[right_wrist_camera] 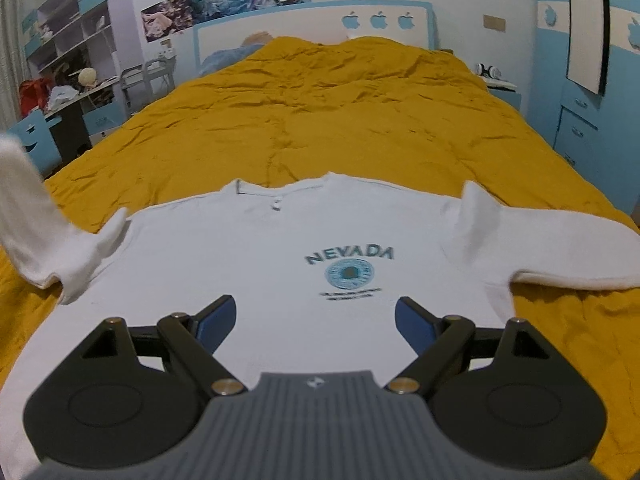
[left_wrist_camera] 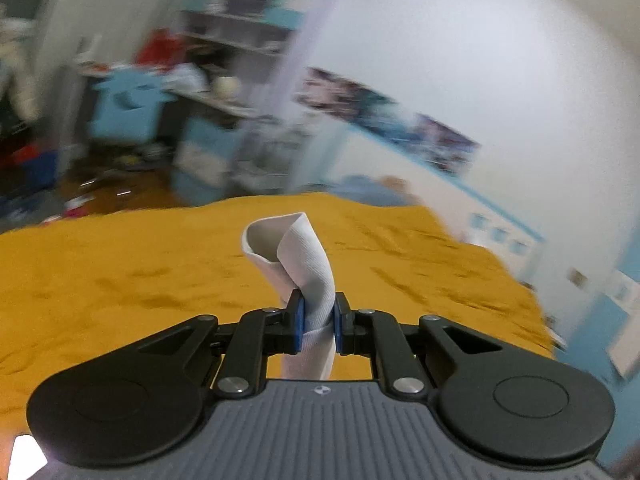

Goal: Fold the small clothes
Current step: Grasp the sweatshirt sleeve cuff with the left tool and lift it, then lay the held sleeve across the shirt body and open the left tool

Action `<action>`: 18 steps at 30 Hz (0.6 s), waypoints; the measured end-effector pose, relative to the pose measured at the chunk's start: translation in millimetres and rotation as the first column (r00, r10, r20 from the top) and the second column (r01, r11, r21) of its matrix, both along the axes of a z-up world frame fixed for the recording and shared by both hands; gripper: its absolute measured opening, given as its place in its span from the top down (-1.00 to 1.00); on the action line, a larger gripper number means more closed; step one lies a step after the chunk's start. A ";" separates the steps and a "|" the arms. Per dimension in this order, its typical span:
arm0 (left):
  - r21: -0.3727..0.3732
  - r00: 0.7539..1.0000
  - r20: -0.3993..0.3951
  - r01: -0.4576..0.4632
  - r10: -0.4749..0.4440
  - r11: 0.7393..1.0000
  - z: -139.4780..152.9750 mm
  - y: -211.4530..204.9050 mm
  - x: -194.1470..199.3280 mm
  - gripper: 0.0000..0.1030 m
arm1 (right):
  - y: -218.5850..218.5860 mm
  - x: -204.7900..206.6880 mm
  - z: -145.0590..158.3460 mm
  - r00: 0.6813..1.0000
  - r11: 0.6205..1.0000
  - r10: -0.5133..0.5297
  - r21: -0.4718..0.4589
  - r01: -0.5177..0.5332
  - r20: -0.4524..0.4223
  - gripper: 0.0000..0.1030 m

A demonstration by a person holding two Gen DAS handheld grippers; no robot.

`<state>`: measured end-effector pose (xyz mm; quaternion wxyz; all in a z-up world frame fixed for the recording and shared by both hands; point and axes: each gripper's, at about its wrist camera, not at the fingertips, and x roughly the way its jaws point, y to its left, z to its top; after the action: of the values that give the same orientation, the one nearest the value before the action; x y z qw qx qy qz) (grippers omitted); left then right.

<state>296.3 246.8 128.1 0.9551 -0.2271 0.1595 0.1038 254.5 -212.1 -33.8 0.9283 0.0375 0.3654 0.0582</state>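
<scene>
A white long-sleeved shirt (right_wrist_camera: 280, 248) with a blue "NEVADA" print lies face up on the yellow bedspread (right_wrist_camera: 320, 120). My right gripper (right_wrist_camera: 316, 320) is open and empty, just above the shirt's lower front. My left gripper (left_wrist_camera: 318, 326) is shut on the ribbed white cuff (left_wrist_camera: 308, 264) of the shirt's left sleeve and holds it up above the bed. In the right wrist view that raised sleeve (right_wrist_camera: 24, 208) rises at the far left edge. The other sleeve (right_wrist_camera: 540, 252) lies flat to the right.
The bedspread also fills the left wrist view (left_wrist_camera: 120, 280). A blue and white headboard (right_wrist_camera: 312, 20) stands at the far end. Shelves and a cluttered desk (right_wrist_camera: 60, 92) stand to the left, blue cabinets (right_wrist_camera: 592, 120) to the right.
</scene>
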 end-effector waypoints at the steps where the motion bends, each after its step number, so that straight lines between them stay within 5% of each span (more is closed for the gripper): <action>1: 0.012 0.999 0.011 0.034 -0.034 0.999 8.5 -15.0 5.7 0.71 | -6.0 0.3 -0.2 1.000 1.000 -0.003 0.000 0.003 -0.001 -0.60; 6: 0.049 0.979 0.055 0.196 -0.199 0.979 36.8 -99.2 25.5 0.71 | -40.1 -0.2 3.2 0.999 1.000 -0.028 0.001 0.028 0.022 -0.60; 10: 0.029 0.948 0.073 0.309 -0.310 0.951 29.2 -149.8 31.7 0.71 | -65.3 1.5 4.9 0.998 0.999 -0.050 -0.001 0.050 0.030 -0.60; 18: -0.144 0.898 -0.069 0.422 -0.435 0.895 -63.1 -215.3 64.2 0.71 | -100.6 -10.5 -0.7 0.995 0.994 -0.098 0.041 0.098 0.011 -0.60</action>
<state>360.5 31.5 65.0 0.9292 -0.2405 0.2590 -0.1083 244.0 -312.7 -34.6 0.9315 0.0739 0.3557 0.0202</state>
